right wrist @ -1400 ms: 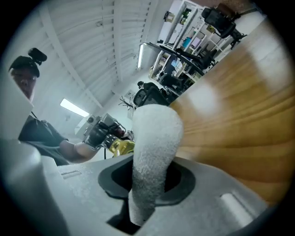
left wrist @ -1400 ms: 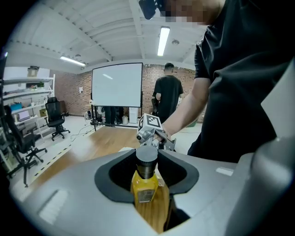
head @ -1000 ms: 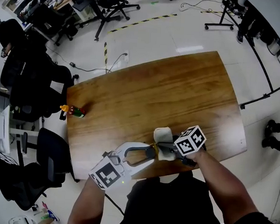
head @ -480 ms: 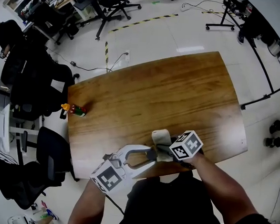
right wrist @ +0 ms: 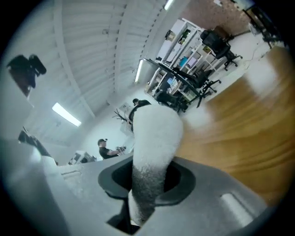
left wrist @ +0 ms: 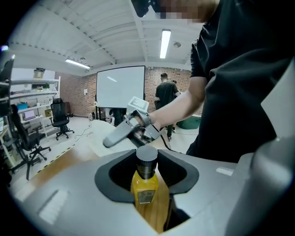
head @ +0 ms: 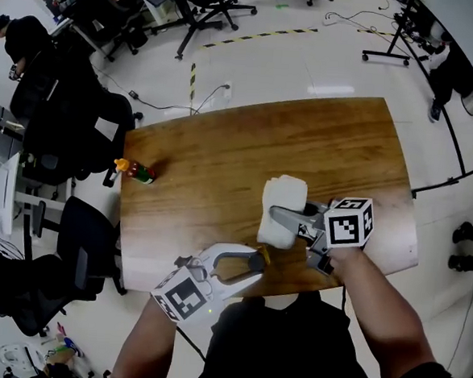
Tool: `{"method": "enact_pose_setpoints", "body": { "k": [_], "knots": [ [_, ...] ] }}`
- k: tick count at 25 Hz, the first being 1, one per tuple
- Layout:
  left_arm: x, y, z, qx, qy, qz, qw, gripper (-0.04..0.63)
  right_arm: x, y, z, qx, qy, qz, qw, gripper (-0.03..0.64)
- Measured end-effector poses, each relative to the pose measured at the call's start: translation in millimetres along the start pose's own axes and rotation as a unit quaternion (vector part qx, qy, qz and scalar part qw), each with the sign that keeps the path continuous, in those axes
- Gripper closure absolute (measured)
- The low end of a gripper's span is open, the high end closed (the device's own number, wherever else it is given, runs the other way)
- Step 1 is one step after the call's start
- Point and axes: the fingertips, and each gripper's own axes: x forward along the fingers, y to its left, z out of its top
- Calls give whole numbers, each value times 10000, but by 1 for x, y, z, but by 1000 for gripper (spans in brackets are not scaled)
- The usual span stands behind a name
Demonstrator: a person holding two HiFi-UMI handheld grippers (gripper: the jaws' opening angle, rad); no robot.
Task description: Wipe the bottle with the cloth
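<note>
A yellow bottle [left wrist: 145, 186] with a black cap stands between the jaws of my left gripper [head: 256, 261], which is shut on it at the wooden table's [head: 223, 143] near edge. In the head view only a sliver of the bottle [head: 262, 255] shows at the fingertips. My right gripper [head: 280, 217] is shut on a folded white cloth [head: 284, 194], held over the table a short way beyond and to the right of the bottle, apart from it. The right gripper view shows the cloth [right wrist: 154, 138] rising from between the jaws.
A small bottle with an orange cap [head: 137, 171] lies near the table's left edge. Black office chairs [head: 79, 133] crowd the floor to the left. A person [head: 21, 40] sits at the far left. Stands and cables lie on the floor beyond the table.
My right gripper has carried the cloth away from the bottle, up and to the right over the table. The left gripper has kept the bottle at the near edge.
</note>
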Motion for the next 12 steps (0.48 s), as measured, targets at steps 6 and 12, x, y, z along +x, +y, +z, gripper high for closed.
{"method": "enact_pose_setpoints", "body": {
  "k": [6, 12],
  "knots": [
    [1, -5, 1, 17, -63, -117, 9999, 436, 53, 21, -39, 375, 1415, 811, 9859, 537],
    [-1, -6, 1, -6, -132, -163, 9998, 436, 68, -10, -81, 114, 2190, 477, 9745, 538]
  ]
}}
